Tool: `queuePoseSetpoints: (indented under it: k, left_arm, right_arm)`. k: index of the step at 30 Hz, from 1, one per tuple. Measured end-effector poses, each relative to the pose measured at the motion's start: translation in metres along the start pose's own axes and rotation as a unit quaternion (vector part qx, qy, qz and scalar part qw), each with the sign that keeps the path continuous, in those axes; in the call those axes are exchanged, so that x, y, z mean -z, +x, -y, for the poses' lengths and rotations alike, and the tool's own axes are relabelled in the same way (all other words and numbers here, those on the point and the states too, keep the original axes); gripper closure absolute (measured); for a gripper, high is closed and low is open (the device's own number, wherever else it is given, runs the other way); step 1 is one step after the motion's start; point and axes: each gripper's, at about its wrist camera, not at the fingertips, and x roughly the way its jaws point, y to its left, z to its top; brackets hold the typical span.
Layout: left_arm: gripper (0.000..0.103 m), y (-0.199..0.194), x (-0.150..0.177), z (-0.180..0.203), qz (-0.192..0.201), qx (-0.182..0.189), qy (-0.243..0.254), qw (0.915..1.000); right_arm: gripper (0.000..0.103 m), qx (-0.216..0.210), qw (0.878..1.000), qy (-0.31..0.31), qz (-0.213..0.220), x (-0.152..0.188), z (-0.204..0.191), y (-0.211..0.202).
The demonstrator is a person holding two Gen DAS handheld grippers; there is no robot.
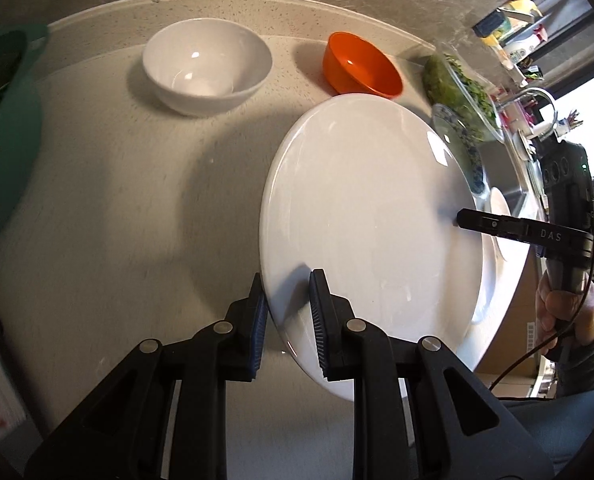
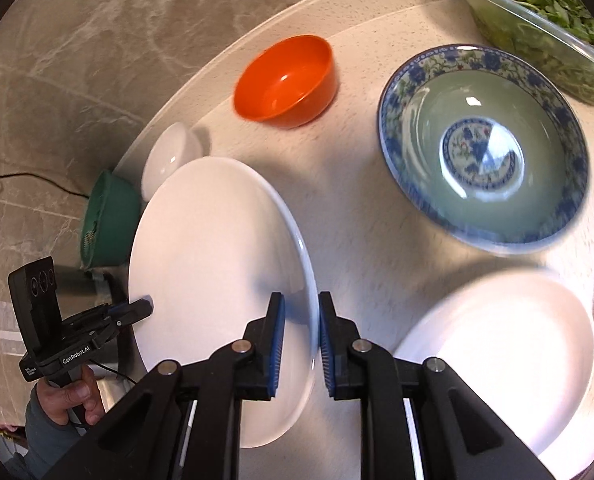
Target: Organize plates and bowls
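Large white plate (image 1: 361, 216): held clear of the speckled countertop (image 1: 129, 184), left gripper (image 1: 287, 312) and right gripper (image 2: 301, 336) each pinching opposite rim edges. On the countertop: white bowl (image 1: 207, 66), orange bowl (image 1: 361, 66), blue-patterned bowl (image 2: 485, 144), second white plate (image 2: 501, 356). Green basket (image 1: 9, 132) at the edge.

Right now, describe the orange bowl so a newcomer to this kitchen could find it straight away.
On the pale speckled counter, look near its curved back edge. The orange bowl sits there between a white bowl and a blue-patterned bowl. It is the only bright, plain orange dish.
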Motion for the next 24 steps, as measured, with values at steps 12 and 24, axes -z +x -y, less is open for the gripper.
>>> queuePoseSetpoints:
  k: [12,24]
  left_arm:
    - [0.084,-0.001,0.093,-0.003,-0.034,0.014,-0.004,0.9993]
    - [0.083,0.034,0.126,-0.004,-0.052,0.000,0.029,0.9983]
  right_arm:
    - [0.084,0.005,0.999,0.037,-0.012,0.088,0.000,-0.003]
    - [0.083,0.024,0.997,0.064,-0.019,0.125,0.017,0.028]
